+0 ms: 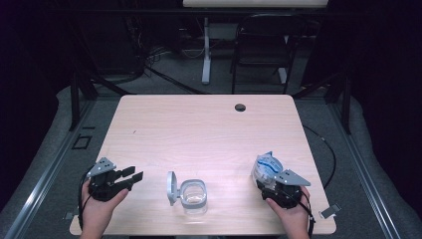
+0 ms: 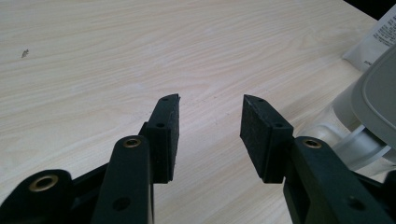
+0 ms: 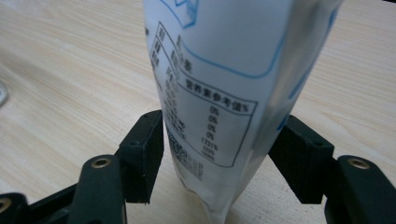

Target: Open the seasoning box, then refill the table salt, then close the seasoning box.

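A: What is closest in the high view?

B: Two hands at the bottom edge. The left hand [image 1: 97, 211] holds the left gripper [image 1: 133, 176] at the near left corner of the table [image 1: 199, 124]. The right hand [image 1: 291, 216] holds the right gripper [image 1: 264, 183] at the near right.

A: What is on the table?

B: A clear box [image 1: 193, 195] sits near the front edge, between the two grippers. Its grey lid [image 1: 171, 187] stands up on the box's left side. A white and blue bag [image 1: 267, 168] stands just in front of the right gripper. Far back there is a small dark hole [image 1: 240, 107] in the table top.

A: Now the left gripper view. What is nearest?

B: The two black fingers [image 2: 163, 135] of the left gripper [image 2: 210, 130]. They are wide open, and I see bare table [image 2: 116, 60] between them. They hold nothing. The grey lid [image 2: 378, 100] and a bit of the clear box [image 2: 343, 135] are off to the right side. A white corner of the bag [image 2: 378, 39] peeks in at the top right.

A: And the right gripper view?

B: Again the black fingers [image 3: 144, 154] come first. The right gripper [image 3: 224, 156] has the bag [image 3: 219, 84] standing between its fingers, bottom on the table [image 3: 60, 79]. The bag has small print and blue lines on it. The left finger is right up against the bag. The right finger has a little gap beside it. So the fingers are open around the bag, not squeezing it.

A: Is the bag lifted?

B: No, it rests on the table.
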Motion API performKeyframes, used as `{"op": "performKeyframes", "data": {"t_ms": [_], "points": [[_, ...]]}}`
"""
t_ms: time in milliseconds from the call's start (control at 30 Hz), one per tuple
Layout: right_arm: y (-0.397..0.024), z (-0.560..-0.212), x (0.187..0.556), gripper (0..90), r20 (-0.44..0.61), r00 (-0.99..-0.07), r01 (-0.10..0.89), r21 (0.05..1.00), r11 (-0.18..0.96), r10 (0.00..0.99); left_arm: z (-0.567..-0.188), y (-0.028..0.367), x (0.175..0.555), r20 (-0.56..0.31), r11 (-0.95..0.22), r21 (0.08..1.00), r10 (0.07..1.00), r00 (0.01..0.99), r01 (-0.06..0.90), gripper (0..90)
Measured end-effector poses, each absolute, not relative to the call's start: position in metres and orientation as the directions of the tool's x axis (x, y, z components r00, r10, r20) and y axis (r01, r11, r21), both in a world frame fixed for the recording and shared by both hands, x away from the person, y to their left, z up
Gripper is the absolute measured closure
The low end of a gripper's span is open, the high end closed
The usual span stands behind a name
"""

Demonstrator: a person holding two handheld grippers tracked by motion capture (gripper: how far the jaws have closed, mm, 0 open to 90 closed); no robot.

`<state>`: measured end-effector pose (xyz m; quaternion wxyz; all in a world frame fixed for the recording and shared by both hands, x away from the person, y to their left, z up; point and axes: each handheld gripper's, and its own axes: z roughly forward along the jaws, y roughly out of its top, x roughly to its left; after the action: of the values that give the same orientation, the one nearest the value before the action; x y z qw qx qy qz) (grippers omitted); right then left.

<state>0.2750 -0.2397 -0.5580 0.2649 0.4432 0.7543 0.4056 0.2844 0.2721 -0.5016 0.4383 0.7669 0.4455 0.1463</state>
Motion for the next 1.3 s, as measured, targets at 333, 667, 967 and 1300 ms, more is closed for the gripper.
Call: {"op": "performKeyframes", "data": {"t_ms": [333,667,967,1300], "points": [[-0.237,-0.565,0.278,37.1,-0.019,-0.451,0.467,0.847,0.254,0.892,-0.501,0.276,0.284,-0.170,-0.207,0.804,0.817,0.551,0.557,58.0],[-0.235,-0.566,0.278,37.1,-0.023,-0.449,0.466,0.847,0.256,0.893,-0.501,0.277,0.285,-0.172,-0.204,0.804,0.819,0.547,0.559,57.8],[-0.235,-0.567,0.280,36.5,-0.022,-0.450,0.473,0.842,0.259,0.893,-0.502,0.279,0.285,-0.173,-0.203,0.804,0.820,0.545,0.559,57.8],[-0.233,-0.569,0.281,36.1,-0.020,-0.449,0.479,0.838,0.260,0.893,-0.502,0.281,0.286,-0.176,-0.194,0.806,0.824,0.539,0.560,57.8]]}}
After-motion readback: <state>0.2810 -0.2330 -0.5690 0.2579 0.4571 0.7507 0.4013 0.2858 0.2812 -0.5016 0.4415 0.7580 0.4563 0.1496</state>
